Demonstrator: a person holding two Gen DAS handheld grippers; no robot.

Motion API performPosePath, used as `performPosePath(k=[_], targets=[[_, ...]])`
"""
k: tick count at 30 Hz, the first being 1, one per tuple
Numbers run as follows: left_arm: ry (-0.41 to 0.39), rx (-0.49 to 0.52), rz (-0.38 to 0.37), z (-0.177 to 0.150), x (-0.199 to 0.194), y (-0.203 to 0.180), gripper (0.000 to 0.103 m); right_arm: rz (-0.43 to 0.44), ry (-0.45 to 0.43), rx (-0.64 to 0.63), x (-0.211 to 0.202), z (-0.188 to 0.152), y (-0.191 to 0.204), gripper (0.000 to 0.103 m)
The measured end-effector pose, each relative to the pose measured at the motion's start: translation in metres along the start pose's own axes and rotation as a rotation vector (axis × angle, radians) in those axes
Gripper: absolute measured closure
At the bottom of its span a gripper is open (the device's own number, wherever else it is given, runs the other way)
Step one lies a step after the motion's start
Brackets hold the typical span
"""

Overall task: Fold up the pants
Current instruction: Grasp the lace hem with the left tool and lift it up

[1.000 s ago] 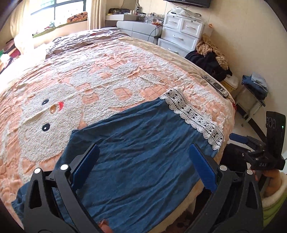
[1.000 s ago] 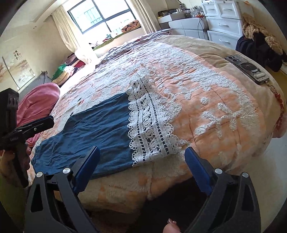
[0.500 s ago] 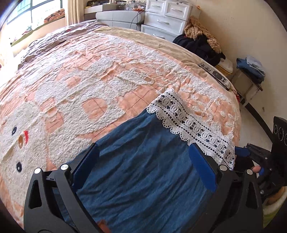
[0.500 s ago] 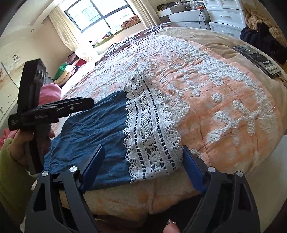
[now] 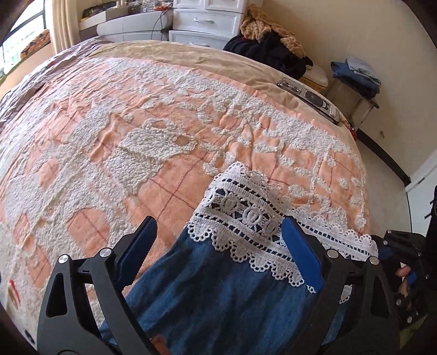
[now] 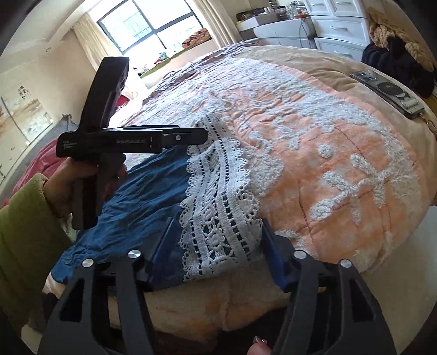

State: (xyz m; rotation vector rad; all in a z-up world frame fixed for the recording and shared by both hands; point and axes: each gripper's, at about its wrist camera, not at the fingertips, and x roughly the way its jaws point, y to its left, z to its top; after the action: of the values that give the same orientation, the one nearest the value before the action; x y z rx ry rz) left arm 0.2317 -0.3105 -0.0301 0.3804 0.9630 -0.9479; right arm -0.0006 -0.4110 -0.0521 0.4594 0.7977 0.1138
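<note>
Blue pants (image 5: 218,297) with a white lace hem (image 5: 245,215) lie flat on the bed, hem near the bed's near corner. My left gripper (image 5: 221,245) is open, its jaws straddling the far end of the lace hem just above the cloth. It also shows in the right wrist view (image 6: 191,136), held over the far hem corner. My right gripper (image 6: 218,245) is open, its jaws on either side of the near end of the lace hem (image 6: 218,218) at the bed's edge. The blue cloth (image 6: 136,199) runs off to the left.
The bed carries an orange and white tufted blanket (image 5: 136,136). A remote control (image 5: 308,95) lies near its right edge. White drawers (image 5: 207,21), a pile of clothes (image 5: 273,46) and a small stool (image 5: 352,95) stand beyond the bed.
Both grippers have moved in toward the lace hem. The left one swung right to the far hem corner, the right one closed in on the near hem end. Both stayed open.
</note>
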Motion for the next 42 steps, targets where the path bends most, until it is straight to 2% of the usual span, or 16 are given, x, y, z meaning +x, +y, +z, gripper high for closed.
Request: performPosePath(k=[2, 4, 5, 8, 9, 11, 13, 15, 22, 28, 33, 38, 40, 42], targets=[[0.012, 0.014, -0.037, 0.001, 0.005, 0.0, 0.024, 0.002, 0.006, 0.006, 0.0, -0.001, -0.002, 0.041], [0.022, 0.009, -0.072, 0.003, 0.009, 0.0, 0.035, 0.02, 0.013, 0.026, 0.002, -0.003, -0.003, 0.04], [0.029, 0.0, -0.093, 0.004, 0.012, 0.001, 0.036, 0.023, 0.019, 0.031, 0.005, -0.003, -0.003, 0.041], [0.036, -0.035, -0.13, 0.005, 0.019, 0.006, 0.046, 0.016, 0.011, 0.026, 0.005, -0.003, -0.001, 0.058], [0.034, -0.044, -0.143, 0.004, 0.019, 0.009, 0.05, 0.04, 0.003, 0.036, 0.003, -0.002, -0.002, 0.068], [0.028, -0.066, -0.168, 0.004, 0.019, 0.014, 0.061, 0.078, -0.012, 0.036, 0.0, -0.002, 0.0, 0.072], [0.009, -0.087, -0.184, 0.002, 0.014, 0.019, 0.078, 0.085, -0.039, -0.003, -0.004, -0.002, 0.007, 0.074], [-0.009, -0.121, -0.225, 0.001, 0.009, 0.025, 0.083, 0.107, -0.061, -0.016, -0.007, -0.001, 0.014, 0.074], [-0.082, -0.206, -0.295, -0.01, -0.009, 0.035, 0.087, 0.139, -0.122, -0.066, -0.02, 0.003, 0.033, 0.075], [-0.145, -0.26, -0.297, -0.025, -0.04, 0.05, 0.087, 0.185, -0.129, -0.196, -0.017, 0.008, 0.082, 0.075], [-0.171, -0.317, -0.263, -0.055, -0.073, 0.068, 0.087, 0.235, -0.074, -0.336, -0.001, 0.002, 0.135, 0.075], [-0.189, -0.417, -0.241, -0.099, -0.103, 0.094, 0.087, 0.26, 0.002, -0.453, 0.018, -0.02, 0.175, 0.075], [-0.19, -0.455, -0.214, -0.115, -0.113, 0.101, 0.079, 0.267, 0.039, -0.503, 0.027, -0.029, 0.188, 0.075], [-0.211, -0.495, -0.228, -0.13, -0.125, 0.109, 0.072, 0.273, 0.077, -0.562, 0.033, -0.039, 0.202, 0.075]])
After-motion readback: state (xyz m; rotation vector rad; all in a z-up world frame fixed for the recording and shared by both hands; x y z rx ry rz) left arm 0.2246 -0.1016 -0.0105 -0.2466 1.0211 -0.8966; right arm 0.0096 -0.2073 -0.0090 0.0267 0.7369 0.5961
